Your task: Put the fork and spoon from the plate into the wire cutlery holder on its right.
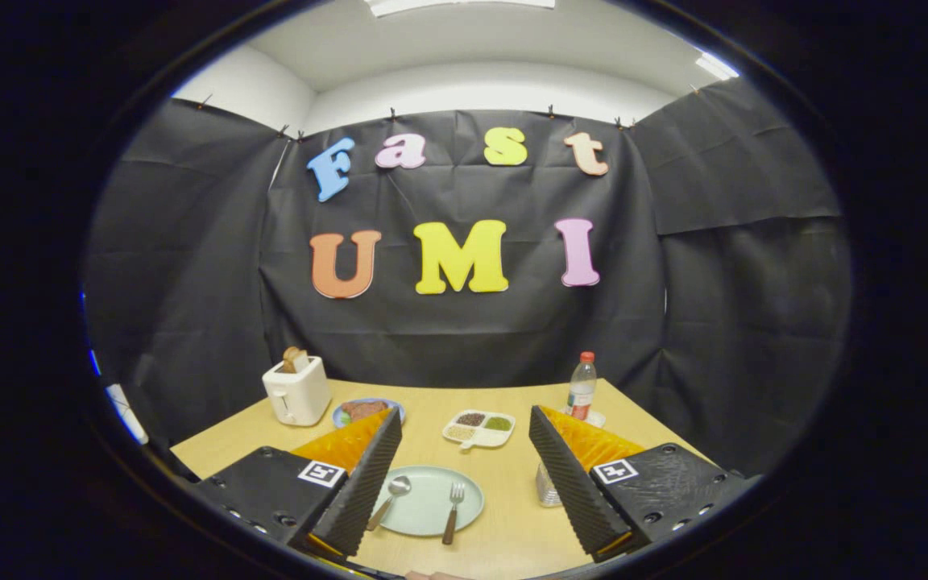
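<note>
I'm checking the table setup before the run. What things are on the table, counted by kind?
Cutlery: 2, spoon and fork
Dishes: 3, green plate, blue plate, divided dish
Toaster: 1
Bottle: 1
Wire cutlery holder: 1
Total: 8
The tongs are open above the green plate.

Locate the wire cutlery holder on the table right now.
In the gripper view, the wire cutlery holder stands on the wooden table right of the pale green plate, mostly hidden behind the right finger of the open gripper.

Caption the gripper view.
Open gripper poised above pale green plate holding metal spoon and fork.
</note>
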Motion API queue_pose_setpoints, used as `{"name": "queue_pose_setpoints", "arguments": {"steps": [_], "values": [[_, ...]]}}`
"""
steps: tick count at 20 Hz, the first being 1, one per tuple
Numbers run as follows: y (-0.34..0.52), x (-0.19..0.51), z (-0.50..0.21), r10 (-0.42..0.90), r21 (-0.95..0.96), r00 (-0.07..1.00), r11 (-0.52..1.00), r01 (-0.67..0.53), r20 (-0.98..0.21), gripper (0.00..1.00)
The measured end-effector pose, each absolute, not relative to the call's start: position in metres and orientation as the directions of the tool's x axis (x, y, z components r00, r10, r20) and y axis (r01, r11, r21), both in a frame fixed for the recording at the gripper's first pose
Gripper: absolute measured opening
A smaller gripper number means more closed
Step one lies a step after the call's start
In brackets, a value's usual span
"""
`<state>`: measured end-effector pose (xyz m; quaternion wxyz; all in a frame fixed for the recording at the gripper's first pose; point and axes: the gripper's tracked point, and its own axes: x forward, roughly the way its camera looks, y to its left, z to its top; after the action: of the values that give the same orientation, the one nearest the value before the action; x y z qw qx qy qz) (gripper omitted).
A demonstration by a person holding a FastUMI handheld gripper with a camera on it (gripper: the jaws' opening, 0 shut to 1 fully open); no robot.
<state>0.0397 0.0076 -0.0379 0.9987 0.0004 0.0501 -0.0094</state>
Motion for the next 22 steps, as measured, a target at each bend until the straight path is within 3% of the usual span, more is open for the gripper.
{"name": "queue_pose_setpoints", "arguments": {"steps": [12, 22], "values": [[0.025, 0.090, -0.133, 0.005, -0.019, 0.938, 1.000, -0.012, -0.346, 0.96], [0.031, 0.132, -0.231, 0.016, 0.007, 0.820, 1.000, -0.014, -0.573, 0.96]]}}
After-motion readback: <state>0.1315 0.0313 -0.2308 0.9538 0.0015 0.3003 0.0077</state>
